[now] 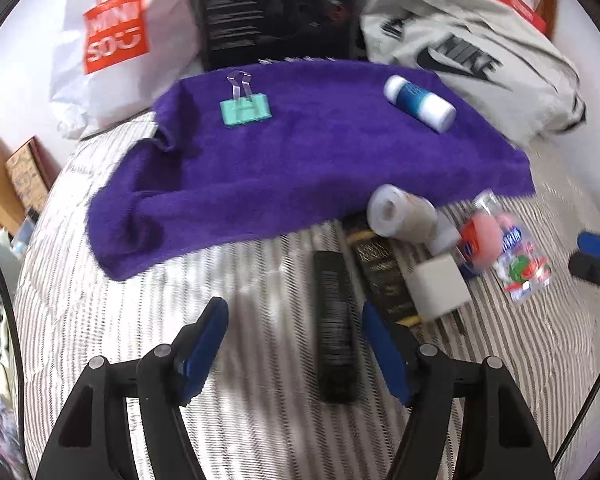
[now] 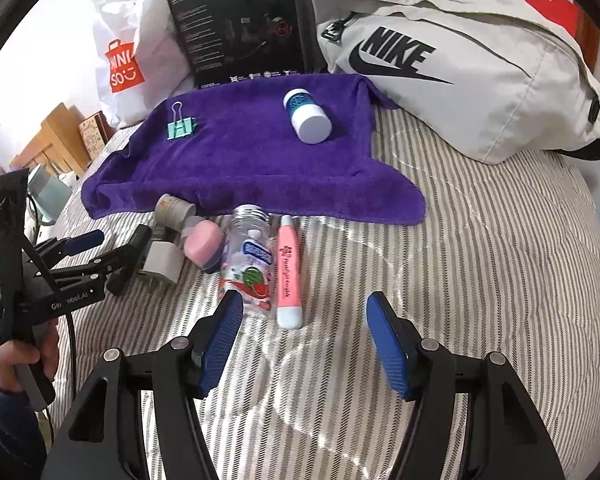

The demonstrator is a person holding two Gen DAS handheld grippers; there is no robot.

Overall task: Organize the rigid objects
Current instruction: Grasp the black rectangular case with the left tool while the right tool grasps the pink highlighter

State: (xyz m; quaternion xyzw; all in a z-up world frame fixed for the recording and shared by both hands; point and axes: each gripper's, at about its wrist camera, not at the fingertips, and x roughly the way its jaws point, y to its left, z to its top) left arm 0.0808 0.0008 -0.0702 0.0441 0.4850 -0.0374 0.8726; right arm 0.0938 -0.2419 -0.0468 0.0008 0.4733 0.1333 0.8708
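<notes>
Each wrist view looks steeply down along its own claw at the striped bed [image 2: 480, 240], close above it. Both share the purple towel [image 1: 300, 152] toward the far edge.

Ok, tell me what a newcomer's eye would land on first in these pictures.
First the purple towel spread on the striped bedding, with a teal binder clip and a blue-and-white bottle lying on it. Next, the pink pen and clear bottle in front of the towel. Behind stands a grey Nike bag.
</notes>
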